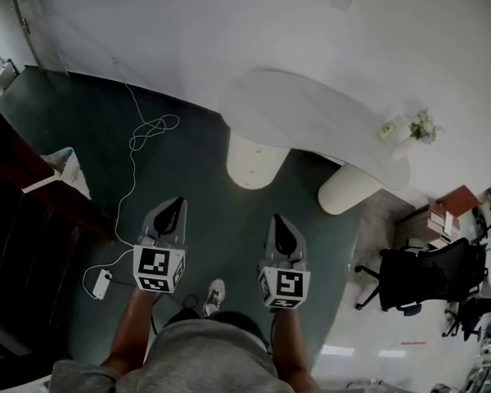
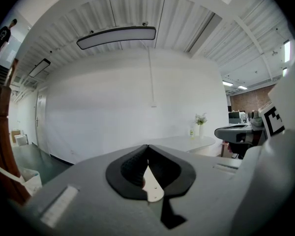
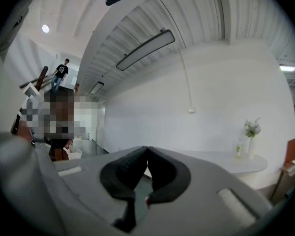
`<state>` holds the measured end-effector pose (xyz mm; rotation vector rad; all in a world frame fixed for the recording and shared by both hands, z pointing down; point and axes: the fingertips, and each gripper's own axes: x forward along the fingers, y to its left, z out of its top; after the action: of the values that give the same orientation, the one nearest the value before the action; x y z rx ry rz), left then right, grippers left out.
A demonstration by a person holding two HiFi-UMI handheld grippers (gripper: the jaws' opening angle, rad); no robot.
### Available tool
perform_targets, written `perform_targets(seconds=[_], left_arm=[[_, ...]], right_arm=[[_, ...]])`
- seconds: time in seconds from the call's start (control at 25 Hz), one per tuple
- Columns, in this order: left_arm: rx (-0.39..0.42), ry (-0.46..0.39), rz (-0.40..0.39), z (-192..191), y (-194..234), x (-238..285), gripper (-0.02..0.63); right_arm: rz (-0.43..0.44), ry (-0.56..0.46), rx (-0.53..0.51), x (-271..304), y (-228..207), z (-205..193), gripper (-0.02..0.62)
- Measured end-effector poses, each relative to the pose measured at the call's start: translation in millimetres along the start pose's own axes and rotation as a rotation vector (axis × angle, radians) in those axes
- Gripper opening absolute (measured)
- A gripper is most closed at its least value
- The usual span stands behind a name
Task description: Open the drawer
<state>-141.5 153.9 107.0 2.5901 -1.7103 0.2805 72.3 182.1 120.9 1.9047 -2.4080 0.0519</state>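
- Left gripper (image 1: 175,205) and right gripper (image 1: 279,222): both closed, empty.
- No view shows the drawer; a white table (image 1: 311,113) stands ahead.
- We find the handle first, then open 1 gripper.

1 left gripper (image 1: 173,206), 1 right gripper (image 1: 280,223), 1 table (image 1: 311,109) w/ 2 pedestals (image 1: 254,164), 1 vase (image 1: 419,129) at 2 o'clock, 1 cable (image 1: 150,129) at 10.

White wall (image 1: 229,23), dark green floor (image 1: 188,178), curved white table (image 1: 311,117) (flowers (image 1: 423,126) on top), black office chair (image 1: 430,273).
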Motion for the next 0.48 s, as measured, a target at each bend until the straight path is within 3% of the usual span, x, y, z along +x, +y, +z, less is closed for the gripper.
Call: perform_targets(seconds=[0.48], left_arm=[[0.005, 0.017, -0.032, -1, 13, 67, 0.009]], right_arm=[[-0.023, 0.005, 0.004, 59, -22, -3, 0.005]])
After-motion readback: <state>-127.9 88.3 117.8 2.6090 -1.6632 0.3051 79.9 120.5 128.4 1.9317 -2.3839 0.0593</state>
